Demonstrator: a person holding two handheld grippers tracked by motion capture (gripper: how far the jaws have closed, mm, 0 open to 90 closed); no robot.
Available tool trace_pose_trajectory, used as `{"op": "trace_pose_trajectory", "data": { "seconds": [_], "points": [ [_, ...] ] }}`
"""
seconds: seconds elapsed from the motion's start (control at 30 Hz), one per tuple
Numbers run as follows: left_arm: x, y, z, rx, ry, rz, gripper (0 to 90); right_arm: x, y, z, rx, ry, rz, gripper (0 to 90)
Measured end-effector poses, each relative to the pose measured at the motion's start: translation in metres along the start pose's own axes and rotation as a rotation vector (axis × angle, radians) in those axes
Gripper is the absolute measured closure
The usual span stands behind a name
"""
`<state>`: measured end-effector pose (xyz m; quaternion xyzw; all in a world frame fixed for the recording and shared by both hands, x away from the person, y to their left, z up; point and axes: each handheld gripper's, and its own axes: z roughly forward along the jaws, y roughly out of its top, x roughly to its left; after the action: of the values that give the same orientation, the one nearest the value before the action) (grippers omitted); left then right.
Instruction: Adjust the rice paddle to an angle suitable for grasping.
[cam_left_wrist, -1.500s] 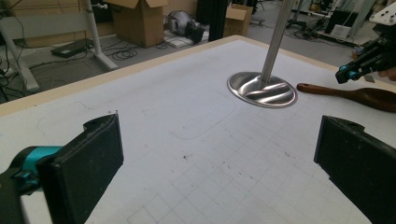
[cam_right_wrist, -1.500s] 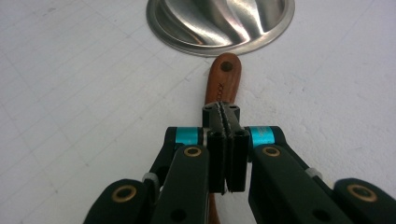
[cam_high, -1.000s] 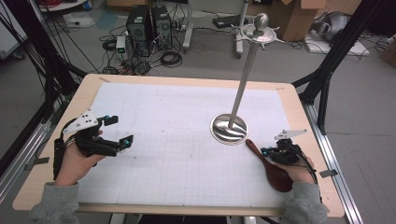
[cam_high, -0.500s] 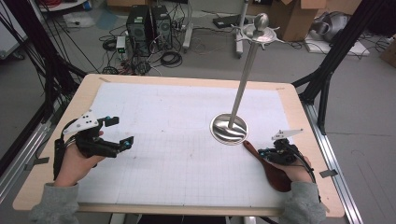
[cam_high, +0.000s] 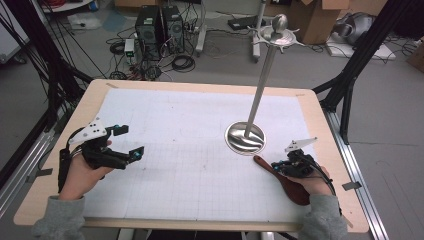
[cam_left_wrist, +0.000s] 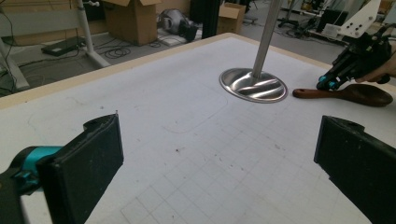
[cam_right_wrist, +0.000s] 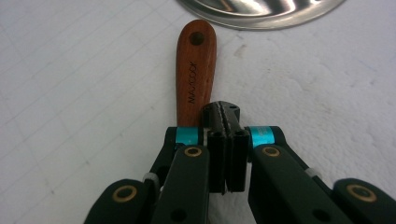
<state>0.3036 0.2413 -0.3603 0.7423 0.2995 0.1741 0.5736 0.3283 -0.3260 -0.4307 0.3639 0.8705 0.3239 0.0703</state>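
Note:
A dark wooden spoon (cam_high: 263, 162) lies flat on the white grid mat at the right, its handle end with a hole (cam_right_wrist: 195, 65) pointing at the steel stand's round base (cam_high: 245, 138). My right gripper (cam_high: 278, 165) sits low over the handle, jaws pressed together with nothing between them (cam_right_wrist: 223, 116); the handle runs under the left finger. The spoon's bowl (cam_left_wrist: 362, 94) lies by the hand. At the mat's left my left gripper (cam_high: 128, 142) hovers open and empty (cam_left_wrist: 219, 158), facing the stand.
A tall steel pole (cam_high: 260, 85) rises from the base (cam_left_wrist: 253, 84) and ends in a knob with arms. The wooden table edge (cam_high: 325, 125) frames the mat (cam_high: 175, 130). Boxes, cables and computer cases stand on the floor beyond.
My right gripper has crept slightly left along the spoon's handle, still shut. The left gripper and the spoon stay where they were.

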Motion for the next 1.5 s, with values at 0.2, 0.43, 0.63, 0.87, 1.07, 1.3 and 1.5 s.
{"op": "trace_pose_trajectory", "data": {
  "seconds": [0.2,0.43,0.63,0.87,1.07,1.3,1.5],
  "points": [
    [0.0,0.0,0.0,0.002,0.001,0.0,1.8,0.008,0.007,0.004,0.03,0.02,-0.04,89.4],
    [0.0,-0.001,0.0,0.006,0.005,0.002,1.8,0.016,0.012,0.007,0.051,0.042,-0.083,89.4],
    [0.0,-0.001,0.001,0.01,0.002,0.003,1.8,0.017,0.013,0.007,0.048,0.042,-0.091,89.2],
    [0.001,-0.001,0.001,0.013,0.005,0.002,1.8,0.016,0.013,-0.003,-0.01,0.04,-0.083,74.7],
    [0.0,-0.002,0.003,0.018,0.005,0.001,1.8,0.018,0.016,-0.012,-0.045,0.032,-0.088,57.5],
    [0.002,-0.004,0.001,0.015,0.002,-0.016,1.8,0.018,0.022,-0.031,-0.126,0.021,-0.07,28.6],
    [0.0,-0.005,-0.001,0.017,0.004,-0.017,1.8,0.02,0.021,-0.033,-0.105,0.071,-0.111,10.6]
  ]
}}
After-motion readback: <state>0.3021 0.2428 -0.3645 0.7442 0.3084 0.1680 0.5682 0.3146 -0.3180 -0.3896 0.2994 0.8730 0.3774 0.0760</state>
